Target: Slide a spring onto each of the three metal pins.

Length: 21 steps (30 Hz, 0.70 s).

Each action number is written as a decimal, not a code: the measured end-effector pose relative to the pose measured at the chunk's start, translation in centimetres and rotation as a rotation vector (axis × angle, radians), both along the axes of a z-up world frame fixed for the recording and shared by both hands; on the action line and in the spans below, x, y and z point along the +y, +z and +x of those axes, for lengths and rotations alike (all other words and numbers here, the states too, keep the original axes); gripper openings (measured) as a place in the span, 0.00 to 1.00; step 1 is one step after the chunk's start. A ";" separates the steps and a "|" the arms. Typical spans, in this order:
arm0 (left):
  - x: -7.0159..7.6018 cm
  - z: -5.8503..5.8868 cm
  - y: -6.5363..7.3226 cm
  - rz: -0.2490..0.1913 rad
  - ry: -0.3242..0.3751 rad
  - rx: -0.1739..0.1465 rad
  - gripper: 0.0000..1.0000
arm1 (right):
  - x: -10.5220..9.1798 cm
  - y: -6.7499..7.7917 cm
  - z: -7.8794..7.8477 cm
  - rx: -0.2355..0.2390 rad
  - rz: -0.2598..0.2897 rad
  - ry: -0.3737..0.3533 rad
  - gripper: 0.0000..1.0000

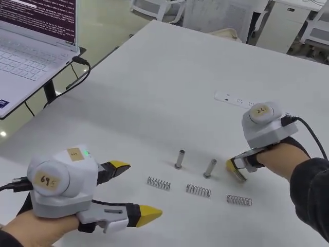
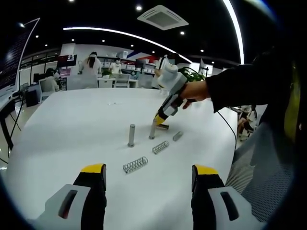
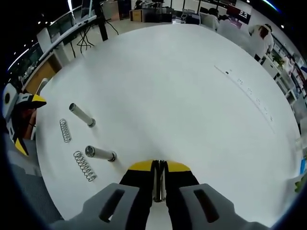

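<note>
Far left, an open laptop [image 1: 31, 51] with a cable [image 1: 82, 77] plugged into its side, off the white surface [image 1: 154, 77].

Front left, the left hand-held gripper [image 1: 134, 189] is held low in a hand. Its yellow-tipped jaws are wide apart with nothing between them. In the left gripper view the two tips frame the springs and pins ahead.

Three springs lie flat on the surface in a row: left spring [image 1: 158, 183], middle spring [image 1: 198, 191], right spring [image 1: 239, 200]. They are apart from each other, and none is on a pin.

Just behind the row, two pins stand upright and bare. The left pin [image 1: 180, 158] is behind the gap between the left spring and middle spring. The middle pin [image 1: 210, 168] is just behind the middle spring, slightly to its right.

Right of the middle pin, the right hand-held gripper [image 1: 237, 172] is clamped on the third pin [image 1: 240, 175]. This pin is tilted and low over the surface, behind the right spring. Cannot tell if its lower end touches the surface. In the right gripper view the jaws are pressed together with the pin pinched between the tips.

Farther back on the right, a white power strip [image 1: 234, 99] lies flat on the surface, well apart from the pins.
</note>
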<state>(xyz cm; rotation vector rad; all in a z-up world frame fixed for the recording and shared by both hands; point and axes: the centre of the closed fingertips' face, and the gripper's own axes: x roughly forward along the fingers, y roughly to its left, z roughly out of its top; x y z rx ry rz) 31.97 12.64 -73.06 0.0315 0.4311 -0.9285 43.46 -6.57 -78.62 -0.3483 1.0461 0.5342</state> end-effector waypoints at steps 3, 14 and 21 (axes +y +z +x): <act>-0.1 0.0 0.1 0.001 -0.002 -0.003 0.69 | 0.1 0.3 -0.2 -0.004 0.006 -0.001 0.06; -0.4 -0.1 0.8 -0.001 -0.015 -0.019 0.69 | -0.2 1.9 -1.1 -0.043 0.021 -0.003 0.06; -0.4 -0.3 1.2 0.000 -0.021 -0.028 0.69 | -0.4 2.4 -1.4 -0.059 0.027 -0.003 0.06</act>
